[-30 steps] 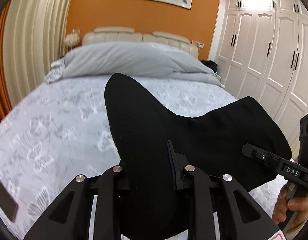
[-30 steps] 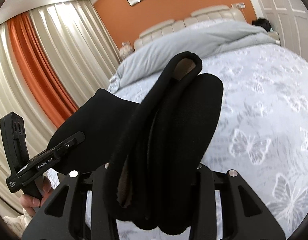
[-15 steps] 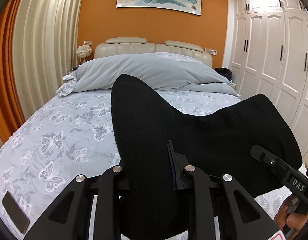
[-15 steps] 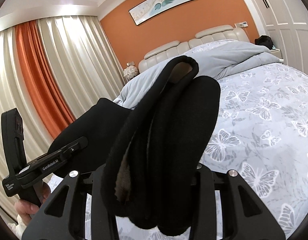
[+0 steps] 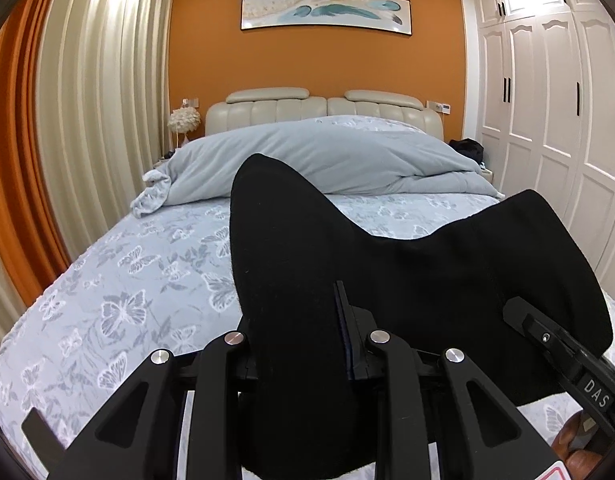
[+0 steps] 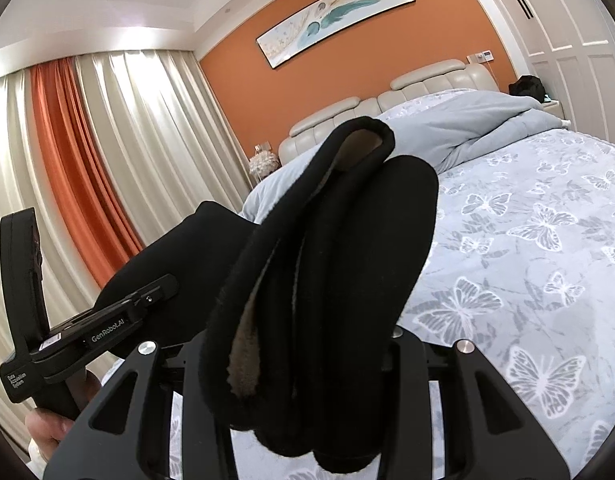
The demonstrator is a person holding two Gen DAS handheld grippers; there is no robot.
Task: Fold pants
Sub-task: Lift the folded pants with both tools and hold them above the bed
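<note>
Black pants, lifted above butterfly-print bed: clamped by left gripper and right gripper; edges best kept level and taut when laid down.

Setting: home bedroom. I face a bed with butterfly-print sheet; grey duvet bunched at its head, against a cream padded headboard. Feather painting on the orange wall above the headboard. Curtains left of bed, white wardrobe right.
</note>
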